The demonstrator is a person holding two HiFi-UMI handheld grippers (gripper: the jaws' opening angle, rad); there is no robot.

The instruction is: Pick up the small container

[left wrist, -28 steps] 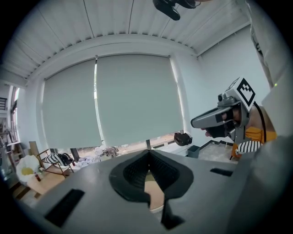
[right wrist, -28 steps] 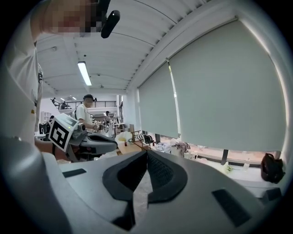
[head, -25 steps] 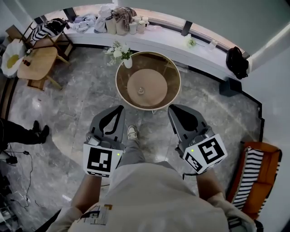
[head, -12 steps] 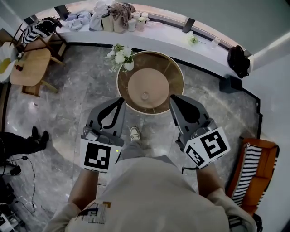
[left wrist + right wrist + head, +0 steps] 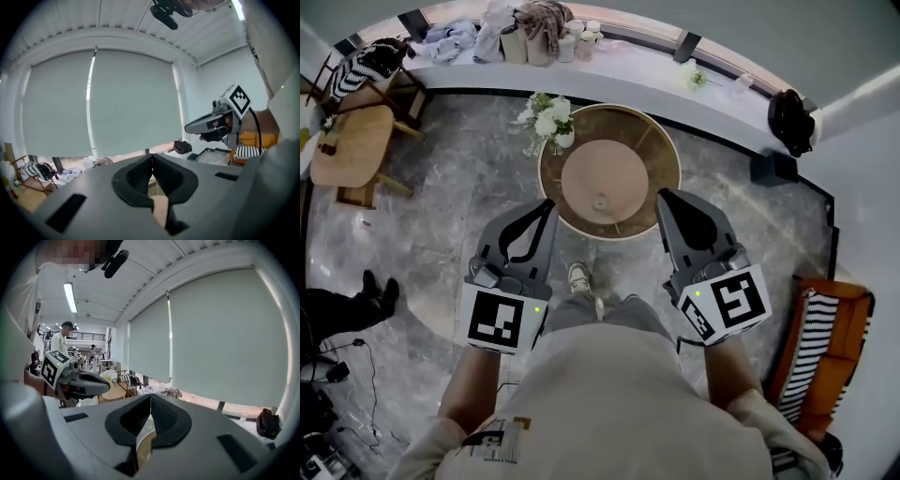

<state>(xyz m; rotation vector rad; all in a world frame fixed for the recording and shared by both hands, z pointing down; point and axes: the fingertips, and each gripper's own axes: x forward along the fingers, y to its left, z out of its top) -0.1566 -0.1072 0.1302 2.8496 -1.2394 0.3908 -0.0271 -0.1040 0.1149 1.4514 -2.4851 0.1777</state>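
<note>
The small container [image 5: 600, 201] is a tiny pale object at the middle of the round wooden table [image 5: 661, 155]. In the head view my left gripper [image 5: 547, 208] reaches the table's near left rim, jaws shut and empty. My right gripper [image 5: 665, 199] is level with it at the near right rim, also shut with nothing held. The left gripper view shows its jaws [image 5: 151, 161] pressed together, with the right gripper [image 5: 211, 125] off to the side. The right gripper view shows closed jaws [image 5: 150, 401] and the left gripper [image 5: 77, 380]. The container is hidden in both gripper views.
A white vase of flowers [image 5: 548, 120] stands on the table's far left edge. Behind runs a curved window ledge [image 5: 637, 80] with clothes and bags. A small wooden side table [image 5: 352, 141] is at left, an orange striped chair [image 5: 820, 356] at right, a person's legs [image 5: 342, 300] at far left.
Both grippers have moved forward together, and their tips now meet the round table's near rim. Jaws stay shut throughout.
</note>
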